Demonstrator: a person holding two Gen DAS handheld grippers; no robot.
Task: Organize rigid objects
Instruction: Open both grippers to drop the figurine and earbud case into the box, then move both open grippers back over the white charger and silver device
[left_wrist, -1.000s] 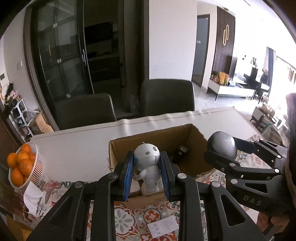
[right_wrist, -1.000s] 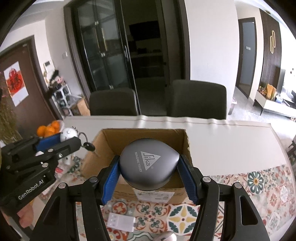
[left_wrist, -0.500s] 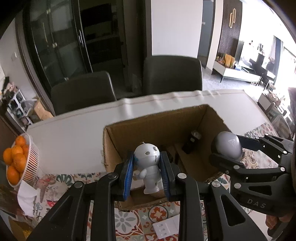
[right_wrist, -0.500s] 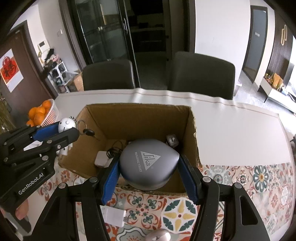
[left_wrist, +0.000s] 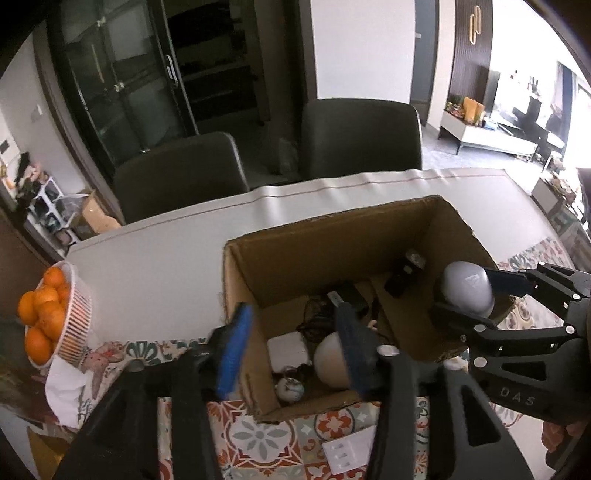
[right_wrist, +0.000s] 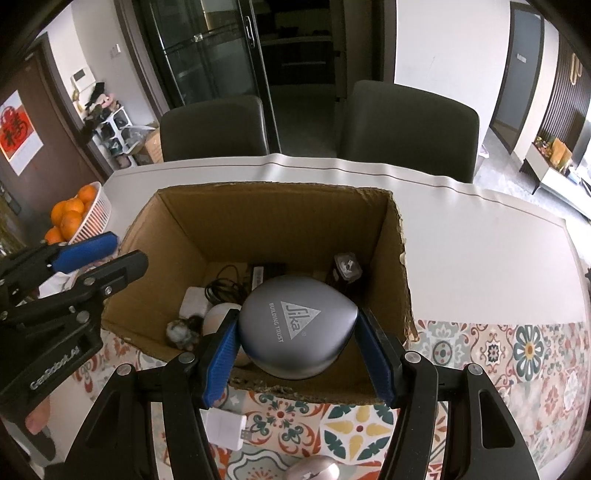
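Note:
An open cardboard box (left_wrist: 332, 236) (right_wrist: 280, 195) stands on the table. My left gripper (left_wrist: 291, 332) is open and empty over the box's near left corner. A white robot figure (left_wrist: 328, 360) lies in the box below it; it also shows in the right wrist view (right_wrist: 218, 314). My right gripper (right_wrist: 299, 339) is shut on a grey rounded Sika case (right_wrist: 295, 328) held over the box's near right part; it also shows in the left wrist view (left_wrist: 467, 291). Inside the box lie a white adapter (left_wrist: 288, 349), black cables (right_wrist: 223, 288) and a small dark device (right_wrist: 345, 267).
A white basket of oranges (left_wrist: 48, 321) stands at the table's left edge. A white plug (right_wrist: 225, 430) and a mouse (right_wrist: 314, 470) lie on the patterned mat in front of the box. A white card (left_wrist: 345, 456) lies there too. Two dark chairs stand behind the table.
My left gripper has opened and let the white robot figure drop into the box. Both grippers have moved forward and lower over the box; the right still holds the case.

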